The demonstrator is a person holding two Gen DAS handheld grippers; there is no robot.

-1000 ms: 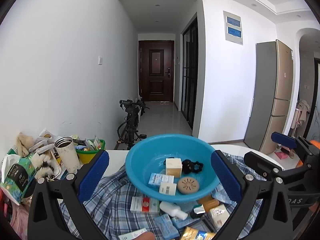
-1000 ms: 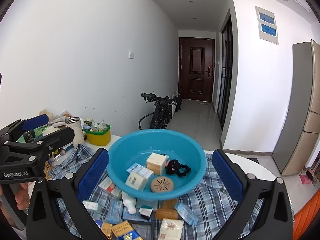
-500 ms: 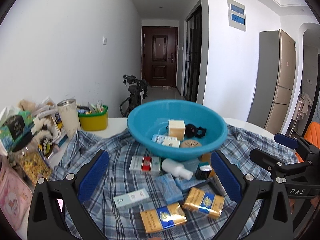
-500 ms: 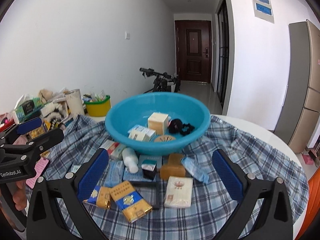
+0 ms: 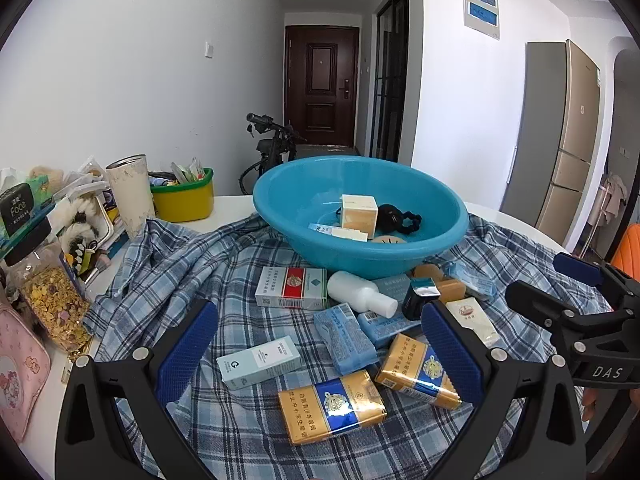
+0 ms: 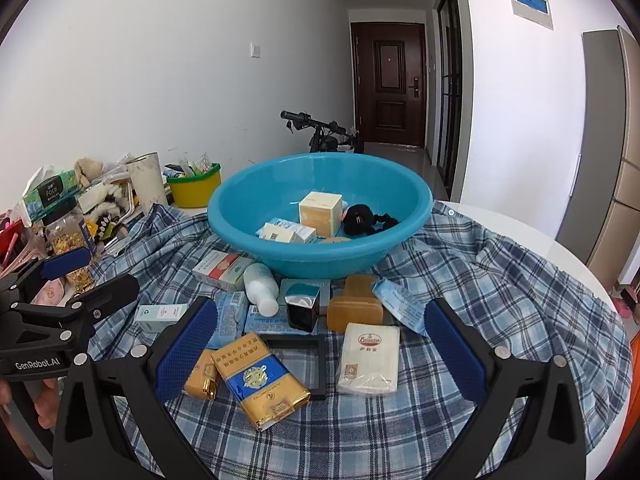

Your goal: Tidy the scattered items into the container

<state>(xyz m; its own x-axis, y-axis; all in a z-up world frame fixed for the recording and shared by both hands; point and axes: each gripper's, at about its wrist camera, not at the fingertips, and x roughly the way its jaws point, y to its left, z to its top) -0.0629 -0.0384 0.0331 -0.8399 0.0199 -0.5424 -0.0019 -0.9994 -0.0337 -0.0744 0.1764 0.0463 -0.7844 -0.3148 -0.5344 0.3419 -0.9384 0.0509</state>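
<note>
A blue basin (image 5: 360,216) (image 6: 320,208) stands on a plaid cloth and holds a cream box, small boxes and a black hair tie. In front of it lie scattered items: gold-and-blue packs (image 5: 332,406) (image 6: 260,380), a red-and-white pack (image 5: 290,288), a white bottle (image 5: 360,294) (image 6: 262,286), a white-and-teal box (image 5: 260,362), a cream pack (image 6: 368,358), a brown soap (image 6: 354,308). My left gripper (image 5: 316,364) is open and empty over the packs. My right gripper (image 6: 320,354) is open and empty above the near items.
A yellow-green tub (image 5: 182,196), a steel cup (image 5: 130,190), a cereal jar (image 5: 48,300) and bags crowd the table's left side. The round white table's edge (image 6: 580,264) curves at the right. A scooter (image 6: 324,136) stands behind the table.
Both grippers have pulled back from the basin and tilted down, so the scattered items in front of the basin now fill the lower view. Both stayed open.
</note>
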